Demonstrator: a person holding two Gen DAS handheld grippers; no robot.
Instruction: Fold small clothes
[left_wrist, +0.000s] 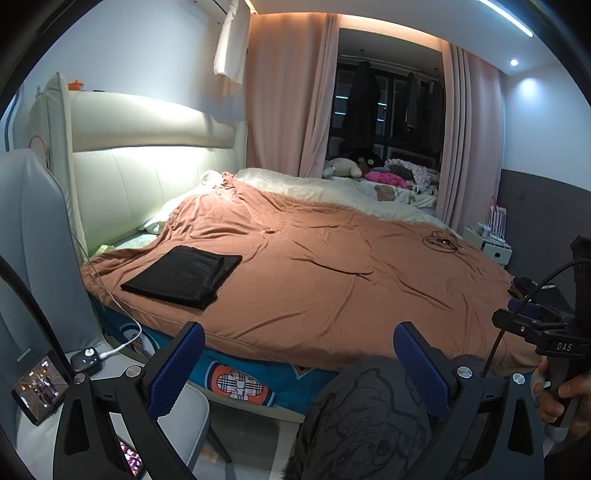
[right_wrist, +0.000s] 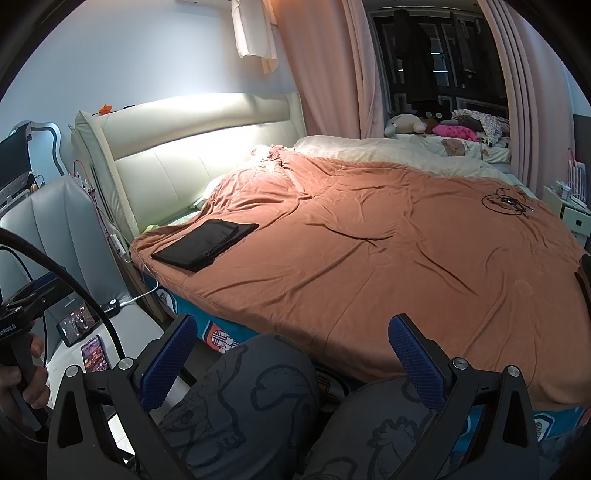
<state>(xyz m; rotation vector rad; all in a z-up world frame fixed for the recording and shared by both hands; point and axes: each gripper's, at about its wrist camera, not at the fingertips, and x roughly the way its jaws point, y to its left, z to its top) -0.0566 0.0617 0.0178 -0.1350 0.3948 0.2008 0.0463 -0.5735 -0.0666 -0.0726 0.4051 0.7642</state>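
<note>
bedroom, orange duvet (left_wrist: 332, 266) on bed | folded black garment (left_wrist: 181, 275) flat near duvet's headboard-side corner | left gripper (left_wrist: 299, 373) fingers apart, empty | right gripper (right_wrist: 295, 360) fingers apart, empty, "das" on its body

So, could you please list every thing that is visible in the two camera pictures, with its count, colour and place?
folded garment: one, black, on the duvet near the headboard side edge
duvet: one, orange-brown, covering the bed
headboard: one, cream, padded, at the bed's head
coiled cable: one, black, on the duvet's far side
soft toys and clothes: several, white, brown, pink, by the window
curtains: pink, beside the dark window
phones: two, screens lit, on the grey nightstand
knees: grey cartoon-print trousers, before the bed
left gripper: blue pads, open, empty
right gripper: blue pads, open, empty
</note>
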